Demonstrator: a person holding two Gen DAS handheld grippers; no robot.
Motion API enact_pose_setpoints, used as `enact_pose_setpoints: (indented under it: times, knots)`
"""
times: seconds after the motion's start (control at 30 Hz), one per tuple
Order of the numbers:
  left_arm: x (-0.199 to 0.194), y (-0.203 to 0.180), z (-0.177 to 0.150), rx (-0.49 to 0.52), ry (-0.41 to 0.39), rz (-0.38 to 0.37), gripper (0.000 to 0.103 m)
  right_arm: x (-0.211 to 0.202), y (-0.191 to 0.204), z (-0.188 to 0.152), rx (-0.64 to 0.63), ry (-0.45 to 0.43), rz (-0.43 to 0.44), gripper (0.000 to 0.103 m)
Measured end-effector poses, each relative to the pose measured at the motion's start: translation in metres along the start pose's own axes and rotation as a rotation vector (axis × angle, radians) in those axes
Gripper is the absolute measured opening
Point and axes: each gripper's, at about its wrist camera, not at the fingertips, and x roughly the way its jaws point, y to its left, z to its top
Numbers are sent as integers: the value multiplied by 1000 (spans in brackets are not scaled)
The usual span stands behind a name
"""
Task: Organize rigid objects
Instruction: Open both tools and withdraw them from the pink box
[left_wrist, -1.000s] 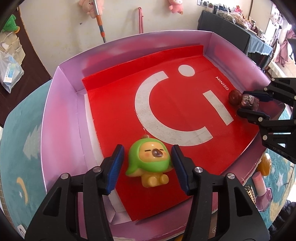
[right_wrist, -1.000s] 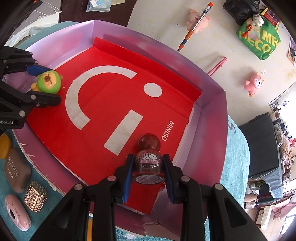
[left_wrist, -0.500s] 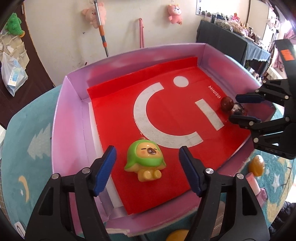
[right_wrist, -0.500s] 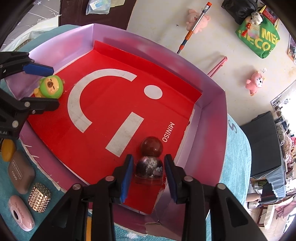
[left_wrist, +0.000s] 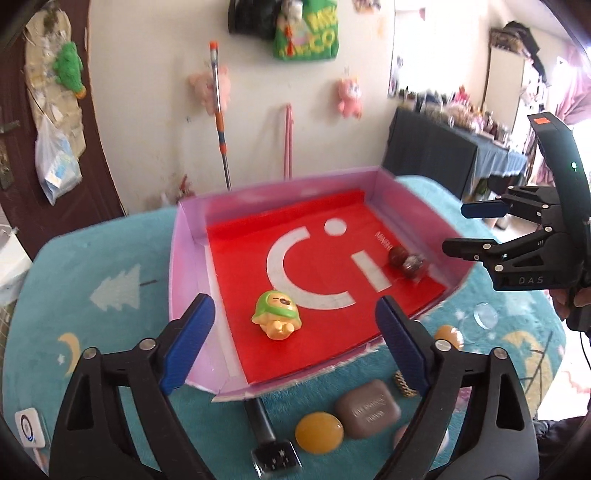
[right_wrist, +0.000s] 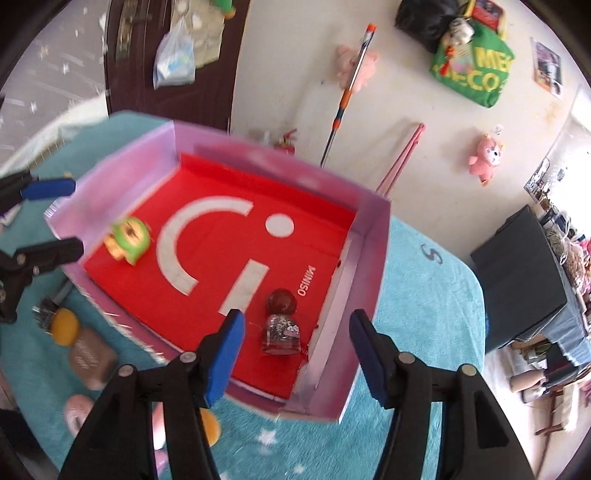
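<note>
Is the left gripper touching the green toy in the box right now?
Apart. In the left wrist view the left gripper has its jaws spread wide, with red liner visible on both sides of the green toy.

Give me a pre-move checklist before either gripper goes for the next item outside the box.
1. Left gripper empty: ok, jaws just opened wide, clear of the green toy.
2. Right gripper empty: ok, jaws just opened, the small bottle lies beyond the pads, untouched.
3. Green toy inside the box: ok, upright on the red liner.
4. Bottle settled: cannot tell, it looks blurred in the left view.
5. Items left on the blue cloth: not ok, the brown case and yellow oval lie outside the box.
6. Grippers apart from each other: ok.
</note>
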Motion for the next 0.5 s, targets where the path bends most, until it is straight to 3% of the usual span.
enact_pose_setpoints:
  times: [0.17,0.33,0.4,0.5]
  knots:
    - [-45,-10,-11,-7,-103,15,91,-51,2,-10,68,-124,51,83]
    - [-80,-19,-21,-17,-160,11,91,-99,16,-26,93,-233,87,90]
    - [-91,-24,-26,-19,-174,10,91,-117,23,-33,104,-267,105,98]
    - [-106,-31,-36,-22,-206,25,93,-139,34,-44,100,-311,93,99]
